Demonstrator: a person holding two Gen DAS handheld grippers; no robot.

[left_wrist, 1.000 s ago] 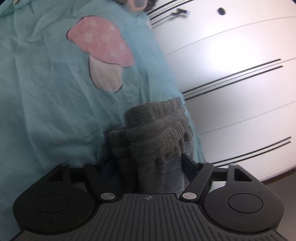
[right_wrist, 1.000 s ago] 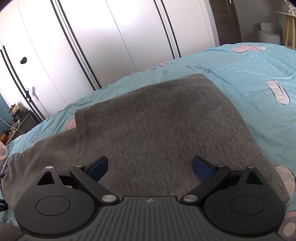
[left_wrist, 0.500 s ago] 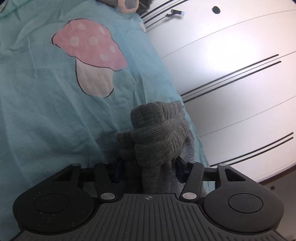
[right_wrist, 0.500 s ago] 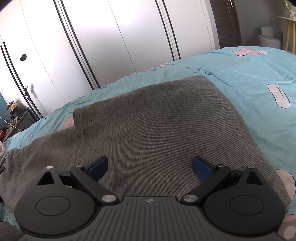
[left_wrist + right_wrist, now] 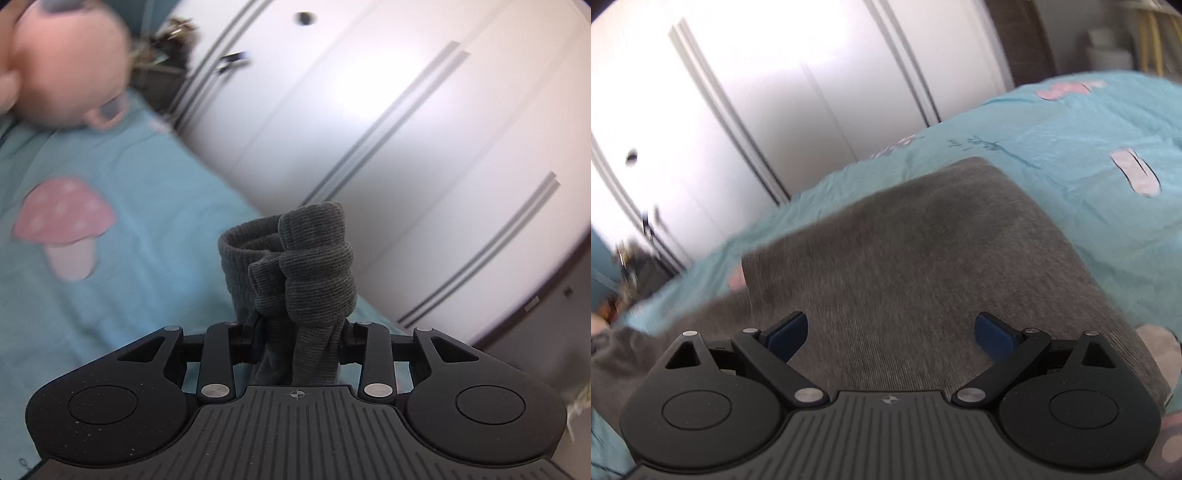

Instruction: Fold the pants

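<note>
The left gripper [image 5: 300,334] has its fingers closed tight on a bunched, ribbed end of the grey pants [image 5: 308,266], which stands up above the turquoise bed sheet [image 5: 147,258] with the pink mushroom print [image 5: 62,225]. The right gripper [image 5: 891,332] has its fingers spread wide and holds nothing. It is above the flat folded part of the pants [image 5: 916,251] lying on the bed, with the white wardrobe [image 5: 757,92] behind.

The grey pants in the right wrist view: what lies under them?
Under the grey pants the turquoise bedsheet shows on every side. The sheet directly beneath is covered, so anything lying there cannot be seen.
</note>
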